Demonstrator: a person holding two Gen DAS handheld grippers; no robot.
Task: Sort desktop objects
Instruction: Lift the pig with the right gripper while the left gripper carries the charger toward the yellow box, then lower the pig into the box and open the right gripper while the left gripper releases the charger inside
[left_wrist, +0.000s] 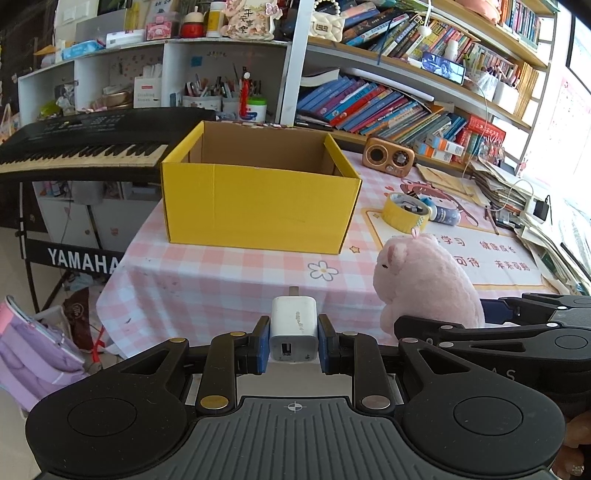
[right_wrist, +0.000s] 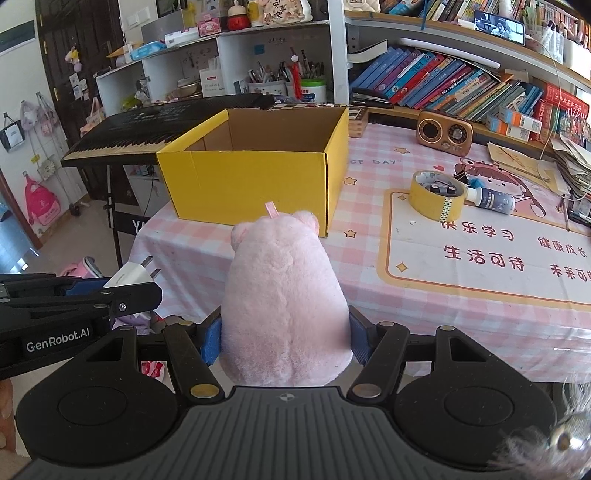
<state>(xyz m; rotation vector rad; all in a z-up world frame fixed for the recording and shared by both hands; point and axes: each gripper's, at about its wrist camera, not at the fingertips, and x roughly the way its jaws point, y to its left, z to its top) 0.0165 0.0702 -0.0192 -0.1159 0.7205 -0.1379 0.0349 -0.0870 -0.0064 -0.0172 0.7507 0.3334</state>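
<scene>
My left gripper (left_wrist: 294, 345) has its blue pads closed on the flat sides of a small white plastic USB charging plug (left_wrist: 294, 328), prongs pointing away from me toward the open yellow cardboard box (left_wrist: 258, 199) on the pink checked tablecloth (left_wrist: 207, 280); I judge the plug light, rigid and rather slick, so a grip across its broad faces near the middle suits it and a hard squeeze adds little. My right gripper (right_wrist: 286, 338) is opened wide and closed in on the lower body of a soft pink plush pig (right_wrist: 284, 295), held near the table's front edge, short of the box. The plush looks light and squashy, so it will give under the pads; I would keep hold low and across its thickest part. A yellow roll of tape (right_wrist: 437, 195) and a small bottle (right_wrist: 489, 199) still lie on the table to the right
</scene>
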